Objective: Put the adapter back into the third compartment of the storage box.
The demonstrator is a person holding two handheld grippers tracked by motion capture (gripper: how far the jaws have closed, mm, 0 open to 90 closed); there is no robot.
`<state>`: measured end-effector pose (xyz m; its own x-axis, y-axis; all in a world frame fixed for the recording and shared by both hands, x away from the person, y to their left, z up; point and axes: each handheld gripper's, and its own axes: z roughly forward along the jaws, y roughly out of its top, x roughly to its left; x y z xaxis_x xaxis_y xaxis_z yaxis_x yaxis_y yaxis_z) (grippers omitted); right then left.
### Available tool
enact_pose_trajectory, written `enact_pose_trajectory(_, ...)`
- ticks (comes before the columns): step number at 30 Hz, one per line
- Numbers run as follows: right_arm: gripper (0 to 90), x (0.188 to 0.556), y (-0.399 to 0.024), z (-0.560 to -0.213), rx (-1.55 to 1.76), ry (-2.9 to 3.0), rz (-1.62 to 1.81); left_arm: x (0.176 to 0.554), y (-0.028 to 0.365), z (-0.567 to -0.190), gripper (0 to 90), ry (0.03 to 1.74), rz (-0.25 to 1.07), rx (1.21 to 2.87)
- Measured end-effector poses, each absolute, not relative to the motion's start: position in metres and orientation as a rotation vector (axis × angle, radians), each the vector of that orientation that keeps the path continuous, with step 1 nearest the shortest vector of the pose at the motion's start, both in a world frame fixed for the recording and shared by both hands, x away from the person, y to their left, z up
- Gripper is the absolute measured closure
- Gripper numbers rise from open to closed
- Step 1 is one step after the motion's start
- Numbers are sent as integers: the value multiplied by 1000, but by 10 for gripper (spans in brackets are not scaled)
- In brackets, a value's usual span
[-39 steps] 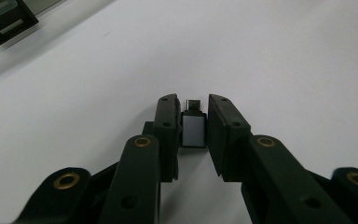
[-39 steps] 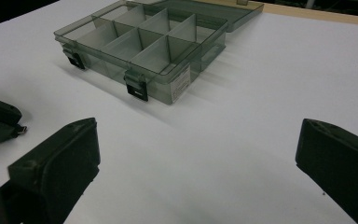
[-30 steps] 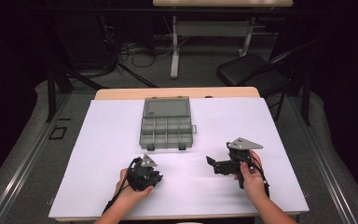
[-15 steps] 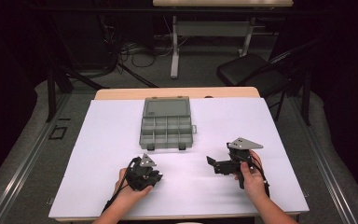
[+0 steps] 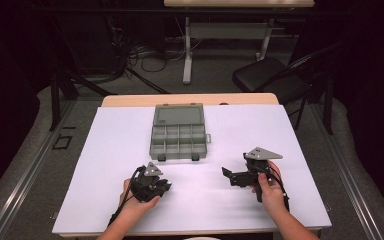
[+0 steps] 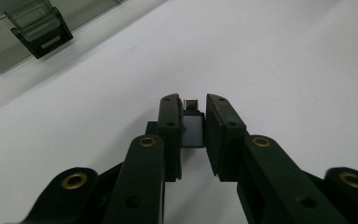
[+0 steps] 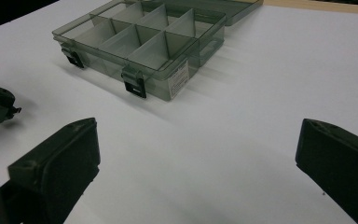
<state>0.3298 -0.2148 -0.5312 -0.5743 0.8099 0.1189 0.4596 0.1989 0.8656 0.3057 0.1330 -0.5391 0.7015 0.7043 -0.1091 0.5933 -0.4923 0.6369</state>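
My left gripper (image 6: 193,100) rests low over the white table sheet with its jaws nearly together, pinching a small white block with a dark cap (image 6: 192,130) between the pads. From above, this left gripper (image 5: 166,186) lies at the front left, held in a hand. Off to the front right, my right gripper (image 5: 228,177) points left toward it, jaws spread wide. Nothing lies between the jaws of the right gripper (image 7: 198,135), only bare sheet. A smoky grey compartment box (image 5: 179,140) sits mid-table with its lid folded back.
The box (image 7: 140,42) has several bare compartments and two black latches on its near wall; one latch (image 6: 39,30) lies just beyond my left jaws. The white sheet (image 5: 290,150) covers a wooden table. A black chair (image 5: 275,80) and a desk frame stand behind the table.
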Motion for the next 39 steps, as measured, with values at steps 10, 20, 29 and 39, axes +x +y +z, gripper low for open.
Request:
enact_pose_trajectory(10,0,330,-219,-527,1199,2089,1338,317,136,-509,767,974,212,2198)
enact_pose_trajectory(20,0,331,-221,-529,1220,2094,1340,353,120,-480,767,973,199,2186)
enact_pose_trajectory(29,0,332,-223,-529,1226,2091,1343,383,116,-460,768,1027,205,2159)
enact_pose_trajectory(39,0,333,-223,-530,1226,2094,1347,407,114,-441,767,1090,261,2132)
